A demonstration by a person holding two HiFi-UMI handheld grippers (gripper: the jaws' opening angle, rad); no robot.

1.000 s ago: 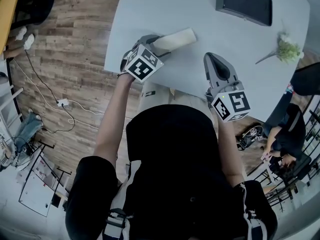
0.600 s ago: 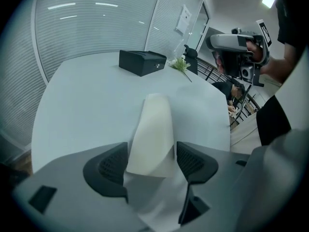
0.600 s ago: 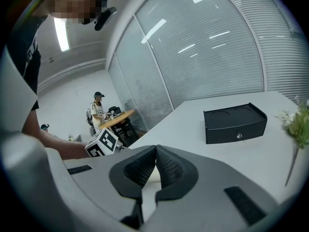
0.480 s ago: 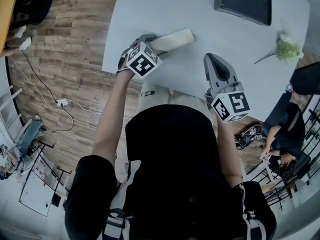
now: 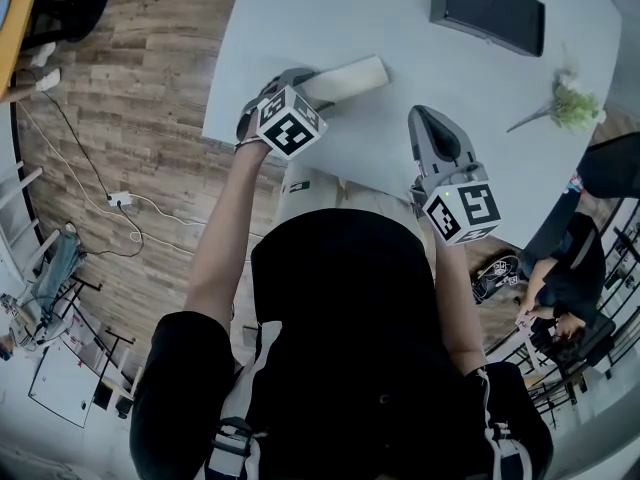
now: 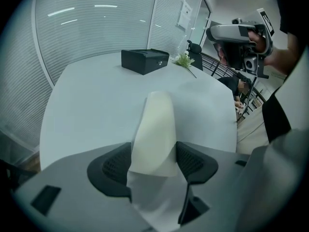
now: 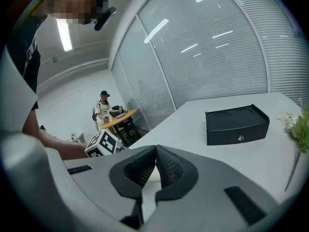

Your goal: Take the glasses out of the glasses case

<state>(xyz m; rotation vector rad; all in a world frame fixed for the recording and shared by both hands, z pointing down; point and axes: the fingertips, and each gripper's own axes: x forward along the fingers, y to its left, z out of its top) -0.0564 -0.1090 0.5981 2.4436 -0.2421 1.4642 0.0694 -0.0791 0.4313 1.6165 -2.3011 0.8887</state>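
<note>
A cream glasses case (image 5: 350, 74) lies shut near the left front edge of the white table (image 5: 400, 28). My left gripper (image 5: 303, 83) is shut on its near end; in the left gripper view the case (image 6: 155, 124) runs away from me between the two dark pads (image 6: 113, 164). No glasses show. My right gripper (image 5: 428, 120) hovers over the table's front edge, to the right of the case and apart from it. Its jaws (image 7: 156, 166) are pressed together with nothing between them.
A black box (image 5: 488, 6) stands at the table's far side, also in the gripper views (image 6: 145, 61) (image 7: 236, 123). A small green sprig (image 5: 572, 100) lies at the right edge. A seated person (image 5: 565, 288) is at the right; a cable (image 5: 120, 203) lies on the wood floor.
The left gripper has shifted very slightly with the case still in it. The right gripper stays where it was.
</note>
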